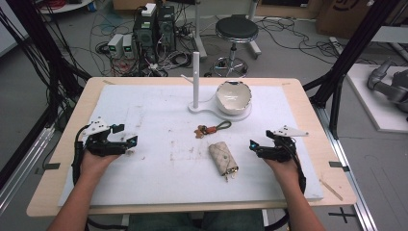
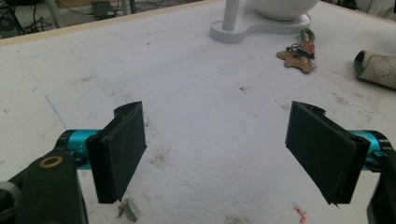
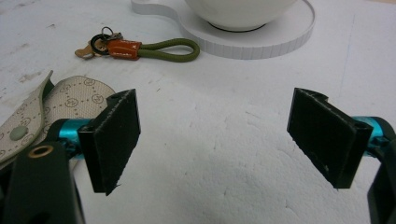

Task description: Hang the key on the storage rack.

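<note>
A workshop floor strewn with black cables, computer towers and a round black stool (image 1: 236,30) lies beyond the pale wooden counter (image 1: 67,144), most of whose top is covered by a scuffed white foam mat (image 1: 159,139). At the far middle of the mat stands a white stand with a flat base and an upright white post (image 1: 196,79); a glossy white ceramic bowl (image 1: 234,97) sits on the round part of that base, to the right of the post. Just in front of the stand lies a key ring with an olive-green cord loop, an orange leather tab and a small tan fob (image 1: 211,128). Nearer the person, a beige patterned key pouch with a snap flap (image 1: 223,159) lies flat on the mat with metal keys poking from its near end.

The left hand-held gripper (image 1: 126,134) rests on the left part of the mat, held by the person's left hand (image 1: 96,161). In the left gripper view its two black jaws stand wide apart with nothing between them, bare mat below. The right hand-held gripper (image 1: 254,146) rests on the right part of the mat in the right hand (image 1: 284,166), to the right of the key pouch and apart from it. In the right gripper view its jaws are likewise spread and empty; the pouch lies just beyond the left jaw, and the key ring and bowl lie farther ahead.
</note>
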